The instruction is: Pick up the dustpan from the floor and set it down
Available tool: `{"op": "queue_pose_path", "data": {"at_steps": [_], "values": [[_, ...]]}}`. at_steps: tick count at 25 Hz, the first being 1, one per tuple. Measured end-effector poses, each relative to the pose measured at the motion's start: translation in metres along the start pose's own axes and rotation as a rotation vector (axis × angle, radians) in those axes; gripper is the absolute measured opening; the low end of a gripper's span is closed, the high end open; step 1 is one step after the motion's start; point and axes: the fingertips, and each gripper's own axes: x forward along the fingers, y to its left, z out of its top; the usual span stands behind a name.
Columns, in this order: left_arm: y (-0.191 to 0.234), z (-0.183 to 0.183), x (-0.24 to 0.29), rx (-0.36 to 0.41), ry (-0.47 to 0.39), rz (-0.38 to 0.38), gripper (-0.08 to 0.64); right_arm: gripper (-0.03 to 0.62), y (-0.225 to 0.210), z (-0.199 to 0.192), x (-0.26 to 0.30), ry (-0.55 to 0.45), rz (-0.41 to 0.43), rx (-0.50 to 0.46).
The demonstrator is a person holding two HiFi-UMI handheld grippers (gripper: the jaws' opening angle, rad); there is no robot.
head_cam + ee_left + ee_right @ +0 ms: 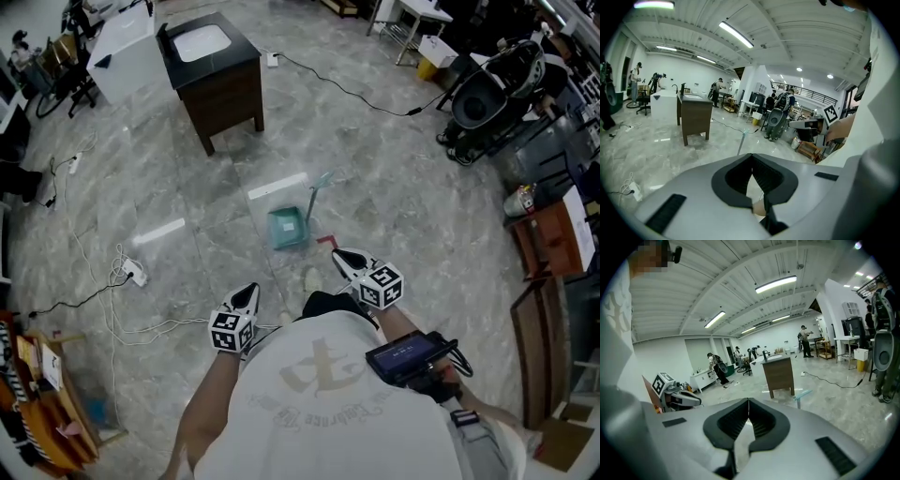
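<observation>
Bare stone floor [394, 206] lies open between my left tong [247, 293], my right tong [343, 256] and the dustpan [286, 228] ahead, so the way straight in is free. The dustpan's handle [317, 192] stands up tilted on its right side, and a white board [277, 191] lies just behind it. A small red thing [325, 241] sits on the floor near my right tong. Loose cables [119, 255] and a power strip [135, 273] clutter the floor to my left. A dark table [216, 75] stands well beyond, and a wooden shelf [553, 239] is far off to the right.
</observation>
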Motion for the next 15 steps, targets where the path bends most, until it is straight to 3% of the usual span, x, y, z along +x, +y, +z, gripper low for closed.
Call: {"op": "queue_pose_path", "data": {"at_steps": [9,15], "values": [[0.045,-0.001,0.001,-0.042,0.017,0.103,0.012,0.017,0.013,0.000,0.073,0.062,0.137,-0.057],[0.054,0.030,0.032,-0.030,0.009,0.105,0.012,0.017,-0.022,0.023,0.096,0.073,0.144,-0.070]]}}
